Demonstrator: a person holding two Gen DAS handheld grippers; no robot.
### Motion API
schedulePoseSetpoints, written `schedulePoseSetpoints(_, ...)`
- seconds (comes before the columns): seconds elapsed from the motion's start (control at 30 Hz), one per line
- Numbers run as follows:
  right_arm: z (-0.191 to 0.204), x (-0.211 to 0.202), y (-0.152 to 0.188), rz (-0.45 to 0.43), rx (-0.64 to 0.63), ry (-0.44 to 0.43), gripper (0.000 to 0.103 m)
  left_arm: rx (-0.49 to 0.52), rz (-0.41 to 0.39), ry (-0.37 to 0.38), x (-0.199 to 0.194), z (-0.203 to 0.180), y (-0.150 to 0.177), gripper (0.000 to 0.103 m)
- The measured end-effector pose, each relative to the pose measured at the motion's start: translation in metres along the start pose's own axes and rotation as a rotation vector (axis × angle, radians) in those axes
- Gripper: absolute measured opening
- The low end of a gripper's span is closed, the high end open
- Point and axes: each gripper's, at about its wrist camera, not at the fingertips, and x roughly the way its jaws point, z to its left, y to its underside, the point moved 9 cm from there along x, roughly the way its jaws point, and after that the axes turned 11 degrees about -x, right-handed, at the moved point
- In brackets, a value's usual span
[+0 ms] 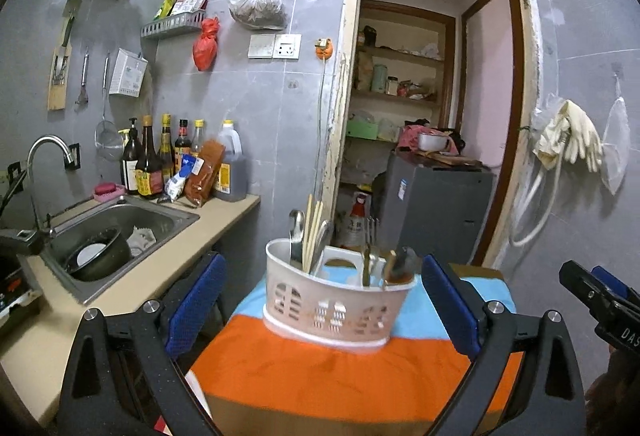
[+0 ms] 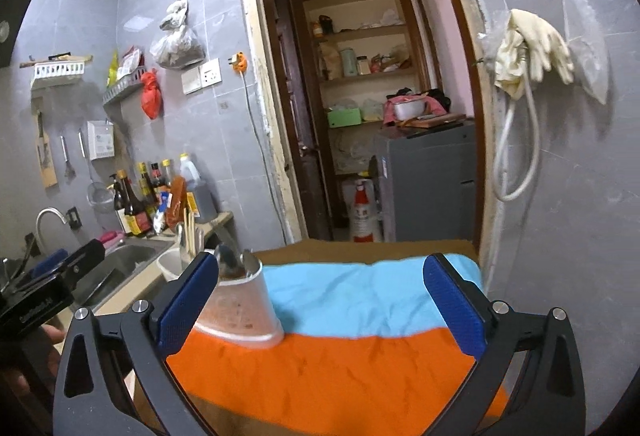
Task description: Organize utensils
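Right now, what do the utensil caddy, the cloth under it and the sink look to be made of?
Utensil caddy: matte white moulded plastic, judging by its slotted cut-outs and rounded rim. Cloth: soft woven fabric in orange and light blue bands; it wrinkles in the right wrist view. Sink: brushed stainless steel, grey with a dull sheen.

A white slotted utensil caddy (image 1: 332, 300) stands upright on the orange and blue cloth (image 1: 320, 368), holding chopsticks (image 1: 313, 232), a spoon (image 1: 297, 232) and other utensils, handles up.
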Motion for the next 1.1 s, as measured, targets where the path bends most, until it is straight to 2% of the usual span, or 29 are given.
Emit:
schedulePoseSetpoints(0.27, 0.01, -0.066, 0.018, 0.021, -0.006, 0.084, 0.103, 0.021, -0.009, 0.039, -0.061, 0.008, 0.012, 0.096)
schedulePoseSetpoints(0.53, 0.022, -0.125, 0.031, 0.011, 0.0, 0.146, 0.103, 0.042, 0.024, 0.077, -0.108, 0.015, 0.031, 0.096)
schedulePoseSetpoints(0.83, 0.04, -0.165, 0.041, 0.013, -0.03, 0.16, 0.103, 0.058, 0.062, 0.055, -0.142, 0.025, 0.052, 0.096)
schedulePoseSetpoints(1.1, 0.051, -0.178, 0.048, 0.018, -0.039, 0.154, 0.103, 0.068, 0.068, 0.039, -0.16, 0.032, 0.064, 0.096)
